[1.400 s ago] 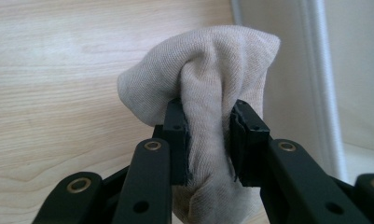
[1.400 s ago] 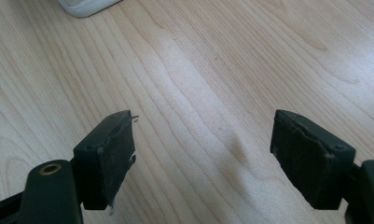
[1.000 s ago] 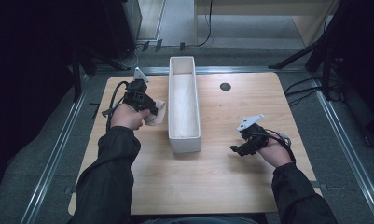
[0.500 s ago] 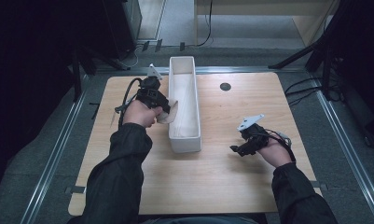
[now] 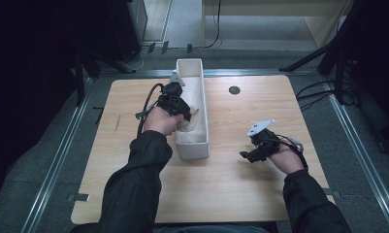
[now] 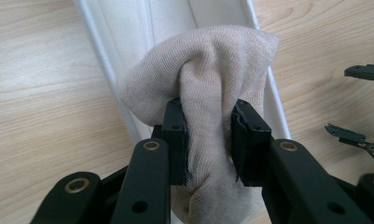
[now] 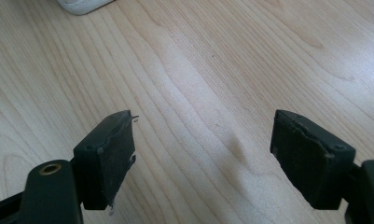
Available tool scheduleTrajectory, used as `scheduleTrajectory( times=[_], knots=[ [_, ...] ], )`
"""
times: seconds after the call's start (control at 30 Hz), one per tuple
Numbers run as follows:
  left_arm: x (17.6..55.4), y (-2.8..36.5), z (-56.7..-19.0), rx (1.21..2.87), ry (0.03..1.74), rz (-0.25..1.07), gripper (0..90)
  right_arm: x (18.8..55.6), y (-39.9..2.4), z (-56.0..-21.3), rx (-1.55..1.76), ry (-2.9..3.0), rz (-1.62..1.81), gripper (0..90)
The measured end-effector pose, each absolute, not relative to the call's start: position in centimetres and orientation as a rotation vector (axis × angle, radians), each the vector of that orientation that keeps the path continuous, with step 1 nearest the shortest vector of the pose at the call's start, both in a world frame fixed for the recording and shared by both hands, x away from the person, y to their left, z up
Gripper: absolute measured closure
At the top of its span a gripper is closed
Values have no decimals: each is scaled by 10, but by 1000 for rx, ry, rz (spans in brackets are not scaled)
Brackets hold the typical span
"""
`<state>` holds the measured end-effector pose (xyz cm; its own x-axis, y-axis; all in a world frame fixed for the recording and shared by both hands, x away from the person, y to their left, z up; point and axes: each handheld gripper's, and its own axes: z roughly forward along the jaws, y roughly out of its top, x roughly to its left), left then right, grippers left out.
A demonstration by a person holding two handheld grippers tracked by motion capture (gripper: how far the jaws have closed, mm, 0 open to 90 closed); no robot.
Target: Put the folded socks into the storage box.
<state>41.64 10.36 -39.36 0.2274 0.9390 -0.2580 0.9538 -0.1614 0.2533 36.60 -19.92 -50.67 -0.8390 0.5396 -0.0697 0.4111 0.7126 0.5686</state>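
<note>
High view: I hold the left claw [image 5: 185,115] over the long white bin [image 5: 198,145], which lies lengthwise near the middle of the wooden counter [image 5: 231,184]. My left sleeve [image 5: 134,184] comes up from the near edge, and the claw's black cable loops out on the side away from the bin.

Left claw view: the left claw [image 6: 208,140] is clamped on a beige sock [image 6: 203,65]. Both black pads press into the knit, which is pinched into a thick fold between them. The rest of the sock bulges out ahead of the pads and also hangs down below them. Under the sock I see the bin [image 6: 128,51], its two long rims running away from the camera, with bare counter on either side. The sock hangs above the bin's opening; I cannot tell whether it touches the rim.

High view, right side: the right claw [image 5: 248,156] sits low over the counter, well apart from the bin, in my right hand [image 5: 284,158].

Right claw view: the right claw [image 7: 203,154] stands wide open, with nothing but wood grain between its pads. One corner of the bin [image 7: 82,5] shows at the top edge.
</note>
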Motion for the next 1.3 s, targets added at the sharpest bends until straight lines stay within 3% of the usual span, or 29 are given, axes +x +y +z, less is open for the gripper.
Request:
scheduleTrajectory(
  times=[0.43,0.93,1.3],
  knots=[
    [406,93,-425,2162,1771,-121,679,366,-199,-507,750,2689,807,215],
    [406,87,-439,2178,1812,-90,649,366,-198,-508,743,2697,796,215],
    [406,86,-445,2182,1811,-87,534,366,-198,-508,731,2698,787,216]
  ],
)
